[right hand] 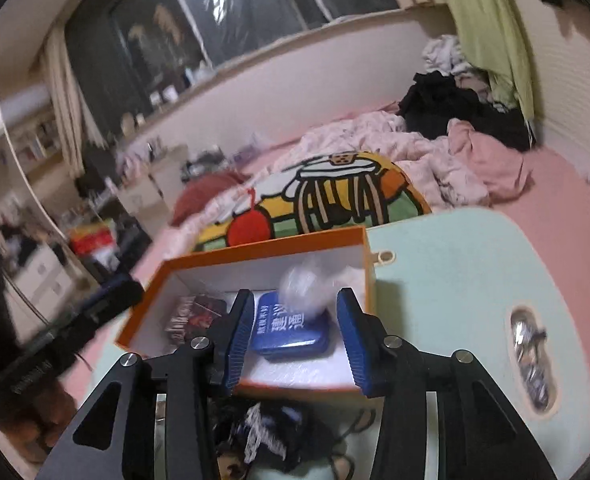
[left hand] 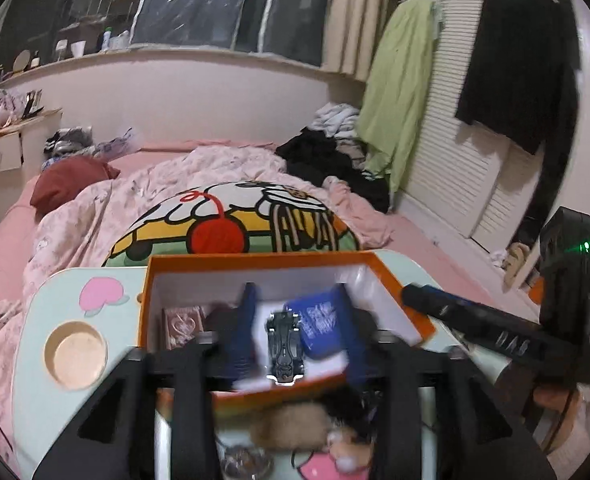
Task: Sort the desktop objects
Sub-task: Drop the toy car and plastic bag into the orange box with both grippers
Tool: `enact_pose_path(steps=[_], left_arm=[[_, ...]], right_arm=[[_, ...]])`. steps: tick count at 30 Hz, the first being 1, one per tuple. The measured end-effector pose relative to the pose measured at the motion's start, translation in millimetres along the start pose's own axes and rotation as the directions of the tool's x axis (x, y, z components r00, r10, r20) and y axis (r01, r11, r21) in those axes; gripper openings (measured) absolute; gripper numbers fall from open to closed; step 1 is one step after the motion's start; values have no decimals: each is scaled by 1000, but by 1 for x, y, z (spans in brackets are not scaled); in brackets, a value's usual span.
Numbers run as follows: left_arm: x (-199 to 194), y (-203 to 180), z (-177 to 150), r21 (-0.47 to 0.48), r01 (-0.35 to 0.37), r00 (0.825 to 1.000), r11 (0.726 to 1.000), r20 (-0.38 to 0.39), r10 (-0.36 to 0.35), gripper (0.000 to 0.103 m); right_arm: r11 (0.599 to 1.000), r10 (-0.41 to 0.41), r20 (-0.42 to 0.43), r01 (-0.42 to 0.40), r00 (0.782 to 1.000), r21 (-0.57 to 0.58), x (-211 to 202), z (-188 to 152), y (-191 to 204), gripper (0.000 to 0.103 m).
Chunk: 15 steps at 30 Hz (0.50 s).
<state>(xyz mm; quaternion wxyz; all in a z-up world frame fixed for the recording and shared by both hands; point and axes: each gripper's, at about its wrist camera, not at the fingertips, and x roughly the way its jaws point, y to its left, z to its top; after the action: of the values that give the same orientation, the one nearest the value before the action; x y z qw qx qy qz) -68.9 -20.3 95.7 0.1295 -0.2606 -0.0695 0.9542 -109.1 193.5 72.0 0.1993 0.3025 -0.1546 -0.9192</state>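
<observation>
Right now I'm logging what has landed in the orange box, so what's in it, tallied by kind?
Inside the orange box:
Blue tin: 1
Toy car: 1
Clear crumpled wrapper: 1
Pink-and-dark card packs: 2, blurred, so uncertain
Total: 5

I count 1 orange box [left hand: 399, 280] on my lap table [right hand: 475, 264], holding 1 blue tin [right hand: 291, 330], 1 toy car [left hand: 281, 344], 1 pink card pack [left hand: 183, 320] and 1 blurred clear wrapper [right hand: 309, 286]. My 2 grippers [left hand: 295, 320] [right hand: 295, 320] hang over it.
</observation>
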Motion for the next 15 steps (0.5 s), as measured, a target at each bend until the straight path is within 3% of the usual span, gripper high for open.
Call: enact_pose_path(steps=[1,5,8,11,15], left_arm=[[-8,-2,-6,20,-13,1000,1000,19,13,71],[-32,-9,-27,76,-43,999,996,21,42,72],[-42,-10,-46,64,-14,999,998,-51,17,83],[-47,-11,-73,77,-28,990,997,-138,38,83],[-29,-8,-116,111,-93,954,989,-275,121,84]], right_arm=[[1000,-6,10,6,1000,1,-9,-7,-3,47],[998,-29,6,29,1000,-50,-33,-37,2,56],[993,-36,-46,30,998,-111,-39,-63,13,65],[981,-84,-85,67,993,-183,-35,-89,24,76],[955,-180,-207,121,962,-271,-13,-114,29,82]])
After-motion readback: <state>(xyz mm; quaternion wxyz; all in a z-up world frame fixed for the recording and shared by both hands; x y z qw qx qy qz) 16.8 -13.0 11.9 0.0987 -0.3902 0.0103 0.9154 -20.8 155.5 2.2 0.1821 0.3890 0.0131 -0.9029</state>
